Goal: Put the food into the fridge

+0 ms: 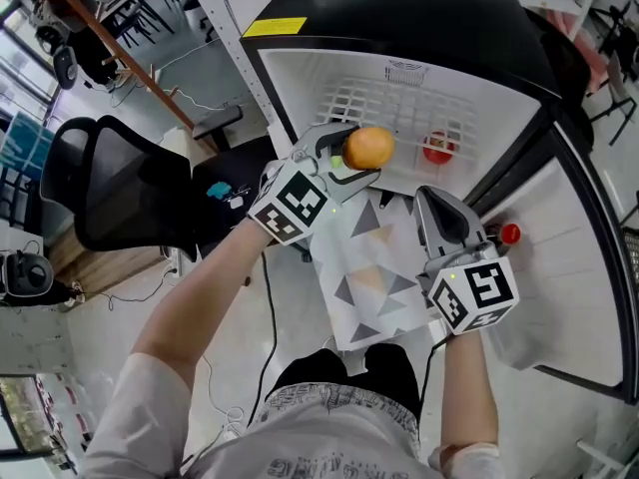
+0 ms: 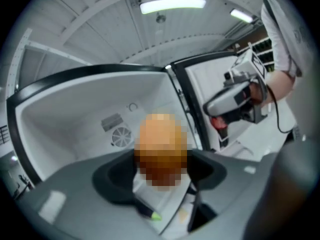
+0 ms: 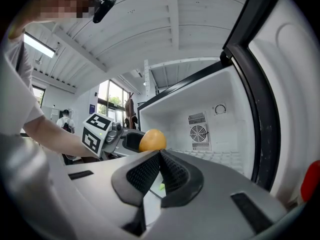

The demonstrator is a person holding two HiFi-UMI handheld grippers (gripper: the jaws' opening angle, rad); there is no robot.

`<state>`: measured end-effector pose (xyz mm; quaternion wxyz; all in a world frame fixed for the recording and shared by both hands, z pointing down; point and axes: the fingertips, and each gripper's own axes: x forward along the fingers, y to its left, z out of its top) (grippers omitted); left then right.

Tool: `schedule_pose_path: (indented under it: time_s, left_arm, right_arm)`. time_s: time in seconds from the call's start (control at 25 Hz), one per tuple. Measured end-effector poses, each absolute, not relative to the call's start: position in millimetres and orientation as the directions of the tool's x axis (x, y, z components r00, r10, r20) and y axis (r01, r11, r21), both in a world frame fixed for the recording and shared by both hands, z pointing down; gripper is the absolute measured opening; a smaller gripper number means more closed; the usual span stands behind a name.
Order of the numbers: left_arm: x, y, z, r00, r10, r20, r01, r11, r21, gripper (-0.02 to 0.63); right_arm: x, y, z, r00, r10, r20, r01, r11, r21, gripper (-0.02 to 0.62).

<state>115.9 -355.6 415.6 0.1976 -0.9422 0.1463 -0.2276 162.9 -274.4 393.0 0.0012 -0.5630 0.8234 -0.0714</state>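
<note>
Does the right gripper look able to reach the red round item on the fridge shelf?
Probably yes: the fridge door stands open, and nothing lies between the right gripper and the red round item on the wire shelf. Its shut jaws must open first.

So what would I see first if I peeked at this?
The bright orange, pinched in the left gripper right at the mouth of the open white fridge. Next comes a small red fruit sitting on the wire shelf further in. The right gripper waits lower right, jaws together and empty.
</note>
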Motion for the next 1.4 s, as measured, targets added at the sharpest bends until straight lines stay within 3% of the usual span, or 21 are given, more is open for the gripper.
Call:
schedule_pose_path:
  time_s: [0.88,1.4]
  left_arm:
    - [171.7,-443.6,427.3,0.752,-0.484,0.447,0.006,-0.673,-0.739,0.301]
    - [198.6,-501.2,448.9,0.637,-0.552,0.539,0.133,-0.61,-0.781,0.302]
  right_arm:
    - [177.7,-317.4,399.9,-0.305,-0.952,-0.013,-0.951,0.305,-0.052,0.002]
    - [186.9,-316.1,418.3,-0.289,-0.957,-0.029,-0.954,0.29,-0.077,0.002]
